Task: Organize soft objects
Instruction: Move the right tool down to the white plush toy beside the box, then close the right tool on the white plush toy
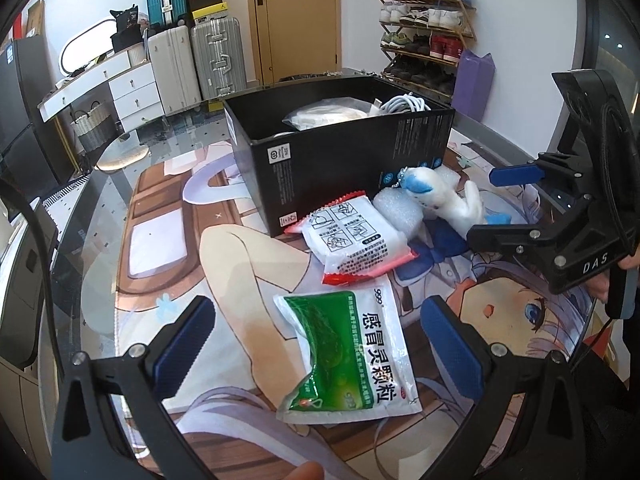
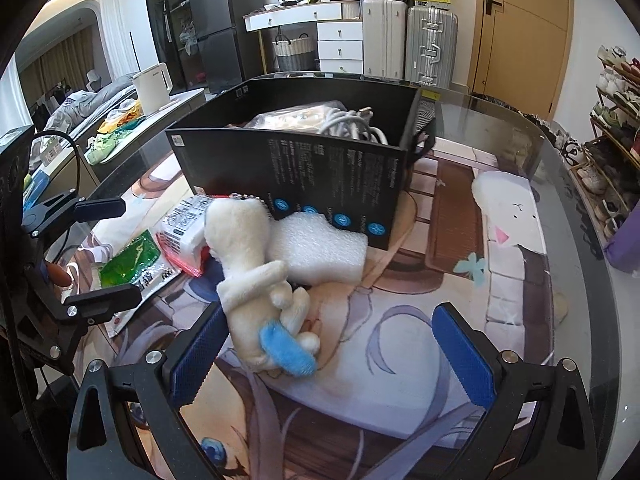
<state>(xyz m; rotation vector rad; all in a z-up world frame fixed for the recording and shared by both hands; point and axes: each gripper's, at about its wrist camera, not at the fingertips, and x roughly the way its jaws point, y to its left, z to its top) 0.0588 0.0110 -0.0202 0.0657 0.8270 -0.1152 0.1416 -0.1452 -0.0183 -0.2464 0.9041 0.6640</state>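
Observation:
A black box [image 1: 340, 168] stands on the table and holds a bagged item [image 1: 324, 114] and a white cable [image 1: 400, 103]. In front of it lie a white foam pad [image 2: 324, 252], a white plush toy with blue parts [image 2: 260, 284], a white-and-red packet [image 1: 356, 236] and a green-and-white packet [image 1: 344, 352]. My left gripper [image 1: 320, 344] is open, with the green packet lying between its fingers. My right gripper [image 2: 328, 356] is open, with the plush toy lying by its left finger [image 2: 196, 356]. The right gripper also shows in the left wrist view [image 1: 504, 200], beside the plush [image 1: 444, 196].
An anime-print mat [image 2: 400, 344] covers the glass table [image 2: 576, 240]. Suitcases [image 1: 192, 60], a white dresser [image 1: 120, 80], a door [image 1: 296, 20] and a shoe rack [image 1: 428, 32] stand beyond. A purple bag [image 1: 472, 80] sits behind the box. A white kettle [image 2: 152, 88] stands on a side counter.

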